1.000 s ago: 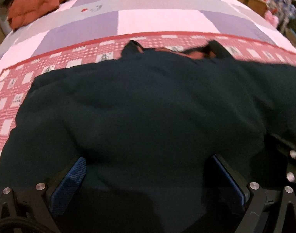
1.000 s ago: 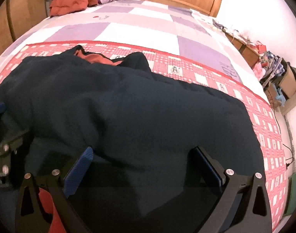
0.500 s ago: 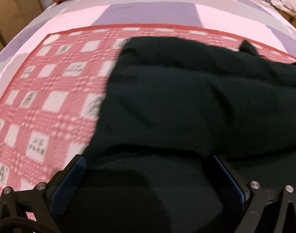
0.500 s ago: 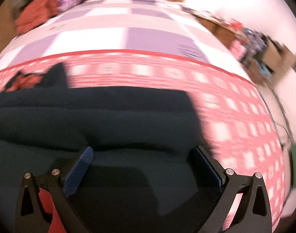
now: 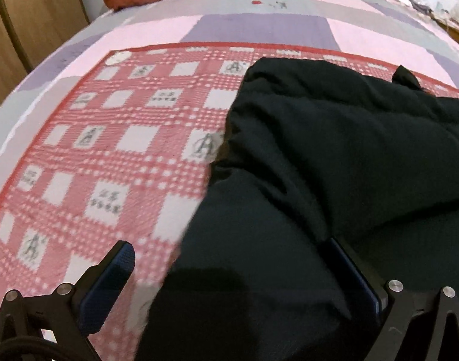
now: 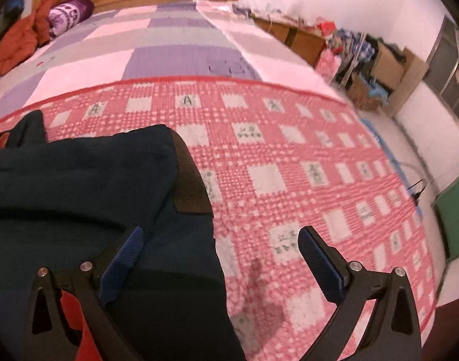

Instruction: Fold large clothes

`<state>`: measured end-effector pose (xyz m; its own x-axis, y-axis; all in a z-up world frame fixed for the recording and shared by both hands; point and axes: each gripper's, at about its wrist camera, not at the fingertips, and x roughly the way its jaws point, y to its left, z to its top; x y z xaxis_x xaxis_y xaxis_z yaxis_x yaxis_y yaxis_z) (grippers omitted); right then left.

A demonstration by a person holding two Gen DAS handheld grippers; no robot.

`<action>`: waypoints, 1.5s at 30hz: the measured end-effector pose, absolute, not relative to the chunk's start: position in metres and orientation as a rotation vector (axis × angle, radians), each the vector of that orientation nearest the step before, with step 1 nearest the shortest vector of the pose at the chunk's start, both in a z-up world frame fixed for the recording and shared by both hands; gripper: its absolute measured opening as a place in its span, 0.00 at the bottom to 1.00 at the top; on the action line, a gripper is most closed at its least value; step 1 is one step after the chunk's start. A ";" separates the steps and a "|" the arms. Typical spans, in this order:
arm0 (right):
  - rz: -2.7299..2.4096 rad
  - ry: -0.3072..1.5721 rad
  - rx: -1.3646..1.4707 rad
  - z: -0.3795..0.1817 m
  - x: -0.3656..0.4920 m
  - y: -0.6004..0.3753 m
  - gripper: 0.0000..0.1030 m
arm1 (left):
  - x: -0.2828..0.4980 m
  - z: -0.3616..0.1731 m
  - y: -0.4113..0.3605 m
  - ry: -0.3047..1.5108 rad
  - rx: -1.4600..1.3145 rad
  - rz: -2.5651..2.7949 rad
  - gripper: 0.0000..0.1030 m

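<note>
Both tongs (image 5: 226,270) (image 6: 220,255): black frames w/ silver screws, blue textured pads.

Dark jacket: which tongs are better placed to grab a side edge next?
Probably the right tongs: open, they straddle the dark jacket edge beside its cuff. The left tongs, also open, sit with the hem edge nearer one finger.

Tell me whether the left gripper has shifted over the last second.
Yes. The left gripper has swung leftward: it was centred over the dark jacket, and now its left finger hangs over the red checked mat.
</note>
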<state>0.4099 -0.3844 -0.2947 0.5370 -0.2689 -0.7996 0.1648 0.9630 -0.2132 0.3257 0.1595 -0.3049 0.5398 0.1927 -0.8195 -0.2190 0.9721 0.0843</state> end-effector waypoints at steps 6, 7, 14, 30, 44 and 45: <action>-0.164 0.859 -0.231 -0.273 0.351 -0.342 0.99 | 0.290 -0.300 0.170 0.951 -0.006 0.276 1.00; -0.137 0.838 -0.247 -0.269 0.338 -0.331 0.99 | 0.286 -0.298 0.171 0.943 -0.002 0.287 1.00; 0.155 0.776 -0.224 -0.264 0.261 -0.225 0.99 | 0.247 -0.247 0.105 0.834 0.008 0.138 1.00; -0.088 0.924 -0.226 -0.307 0.220 -0.343 1.00 | 0.190 -0.305 0.131 0.982 0.102 0.148 1.00; -0.123 0.874 -0.187 -0.263 0.228 -0.335 0.99 | 0.215 -0.257 0.079 0.914 0.066 0.059 1.00; -0.055 0.863 -0.187 -0.260 0.244 -0.312 0.99 | 0.237 -0.255 0.058 0.914 0.040 -0.004 1.00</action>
